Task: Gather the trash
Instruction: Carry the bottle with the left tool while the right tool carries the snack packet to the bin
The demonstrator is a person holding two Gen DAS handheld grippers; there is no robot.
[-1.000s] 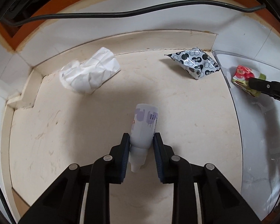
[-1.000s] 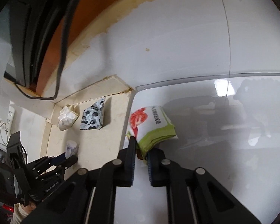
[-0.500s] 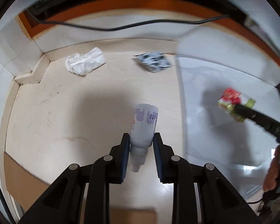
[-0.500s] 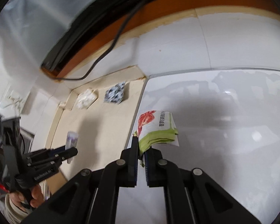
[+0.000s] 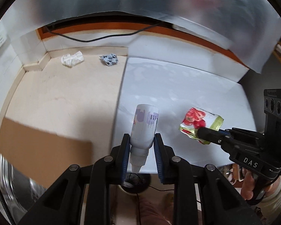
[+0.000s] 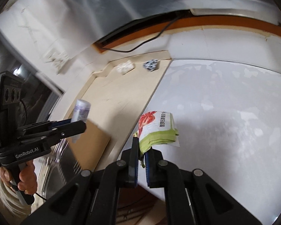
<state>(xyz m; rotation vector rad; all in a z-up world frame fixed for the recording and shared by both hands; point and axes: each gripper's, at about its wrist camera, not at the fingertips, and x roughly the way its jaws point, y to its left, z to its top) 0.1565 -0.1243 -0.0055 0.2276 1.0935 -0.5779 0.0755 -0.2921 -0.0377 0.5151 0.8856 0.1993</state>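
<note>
Jaws on both sides are clamped: left gripper [image 5: 142, 147] squeezes a small white bottle [image 5: 144, 124] cap-down, right gripper [image 6: 141, 156] pinches a folded red-and-green wrapper [image 6: 156, 129]. Both are held up above the counter's front edge. Way back by the wall on the beige counter [image 5: 61, 101] sit a crumpled tissue [image 5: 72, 58] and a black-and-white packet [image 5: 109, 60], just apart from each other.

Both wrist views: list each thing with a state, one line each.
small white bottle: gripped in the left gripper, cap toward the camera.
snack packet: pinched by the shut right gripper, lifted.
crumpled tissue: lying on the beige counter.
patterned wrapper: lying by the back wall.
</note>
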